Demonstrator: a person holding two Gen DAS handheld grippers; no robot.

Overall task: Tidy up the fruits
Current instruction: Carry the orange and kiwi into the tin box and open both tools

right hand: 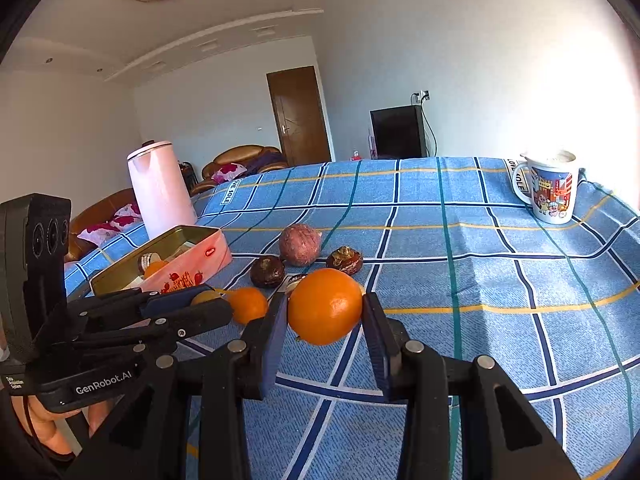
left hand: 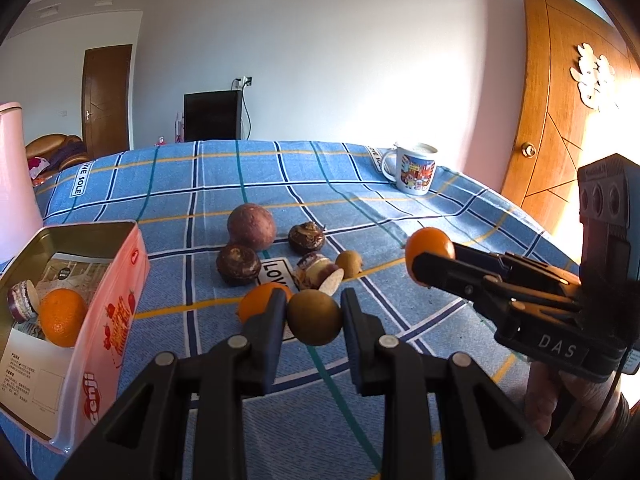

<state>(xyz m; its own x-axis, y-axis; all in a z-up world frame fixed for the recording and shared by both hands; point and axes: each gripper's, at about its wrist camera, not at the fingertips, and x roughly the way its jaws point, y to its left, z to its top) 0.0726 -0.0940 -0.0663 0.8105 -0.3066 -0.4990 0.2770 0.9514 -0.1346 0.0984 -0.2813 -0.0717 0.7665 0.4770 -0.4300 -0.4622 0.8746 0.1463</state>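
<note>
My left gripper (left hand: 313, 312) is shut on a brown kiwi (left hand: 315, 317), held above the blue checked cloth; it also shows in the right wrist view (right hand: 206, 297). My right gripper (right hand: 325, 312) is shut on an orange (right hand: 325, 306), which also shows in the left wrist view (left hand: 430, 246). A pink tin box (left hand: 108, 320) at the left holds an orange (left hand: 62, 317) and a purple cut fruit (left hand: 22, 300). On the cloth lie another orange (left hand: 256, 300), a purple passion fruit (left hand: 251, 226), two dark brown fruits (left hand: 238, 263) (left hand: 307, 237), a small kiwi (left hand: 349, 264) and a cut purple fruit (left hand: 318, 274).
A printed mug (left hand: 414, 168) stands at the table's far right corner. A pink kettle (right hand: 160, 192) stands behind the tin box at the far left. A wooden door (left hand: 560, 120) is to the right of the table.
</note>
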